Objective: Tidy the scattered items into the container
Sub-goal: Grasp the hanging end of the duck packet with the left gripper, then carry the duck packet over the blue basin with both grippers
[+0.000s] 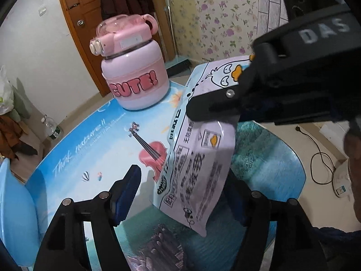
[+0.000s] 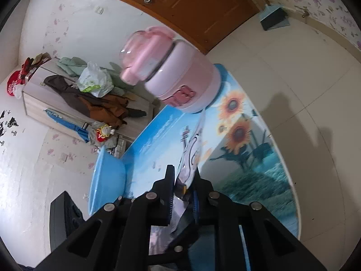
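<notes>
Left wrist view: left gripper (image 1: 180, 194), jaws apart, pads clear of the packet (image 1: 198, 158) that hangs between them above the table (image 1: 90, 158). Right gripper (image 1: 203, 110) enters from upper right, clamped on the packet's upper part. Pink bottle (image 1: 133, 67), lettered "CUTE!", upright on the table's far side. Blue basin (image 1: 13, 203) at the left edge.

Right wrist view: right gripper (image 2: 183, 192), jaws closed on the packet (image 2: 191, 153), seen edge-on and lifted off the table (image 2: 248, 169). Bottle (image 2: 171, 72) beyond it on the far rim. Basin (image 2: 106, 180) at the left, beside the table edge, apart from the packet.
</notes>
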Action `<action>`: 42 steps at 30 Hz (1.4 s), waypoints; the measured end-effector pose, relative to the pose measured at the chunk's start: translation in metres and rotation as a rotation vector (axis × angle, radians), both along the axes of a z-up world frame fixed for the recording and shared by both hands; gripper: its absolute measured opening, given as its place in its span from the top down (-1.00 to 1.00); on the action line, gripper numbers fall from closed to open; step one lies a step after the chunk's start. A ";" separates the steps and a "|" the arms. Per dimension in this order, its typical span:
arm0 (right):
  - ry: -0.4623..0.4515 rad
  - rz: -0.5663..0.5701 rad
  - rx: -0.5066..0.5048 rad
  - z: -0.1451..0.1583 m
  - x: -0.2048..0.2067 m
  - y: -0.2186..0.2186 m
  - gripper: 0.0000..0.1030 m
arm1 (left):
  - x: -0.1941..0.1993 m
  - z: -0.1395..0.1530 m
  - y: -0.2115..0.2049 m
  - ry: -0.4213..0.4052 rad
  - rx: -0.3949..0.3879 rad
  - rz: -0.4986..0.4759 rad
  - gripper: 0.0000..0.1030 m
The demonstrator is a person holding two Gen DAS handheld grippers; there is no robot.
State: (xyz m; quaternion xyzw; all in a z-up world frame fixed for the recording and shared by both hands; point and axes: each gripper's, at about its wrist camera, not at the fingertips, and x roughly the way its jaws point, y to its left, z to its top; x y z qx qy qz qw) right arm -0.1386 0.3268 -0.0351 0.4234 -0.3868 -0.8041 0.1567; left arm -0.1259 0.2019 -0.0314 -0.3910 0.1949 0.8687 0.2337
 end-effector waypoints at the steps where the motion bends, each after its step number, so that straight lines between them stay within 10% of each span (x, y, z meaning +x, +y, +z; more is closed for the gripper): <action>1: 0.005 0.006 -0.003 0.002 0.002 -0.001 0.74 | -0.001 0.001 -0.001 -0.001 0.004 0.002 -0.18; 3: 0.017 0.016 -0.005 0.009 0.006 -0.006 0.75 | -0.003 0.000 -0.004 -0.023 0.012 0.011 0.35; 6: 0.038 0.030 0.003 0.018 0.013 -0.008 0.75 | -0.004 0.002 -0.008 -0.014 0.015 0.032 0.43; 42: 0.283 0.266 0.045 0.131 0.043 -0.131 0.75 | 0.048 0.101 -0.138 0.258 0.073 0.268 0.43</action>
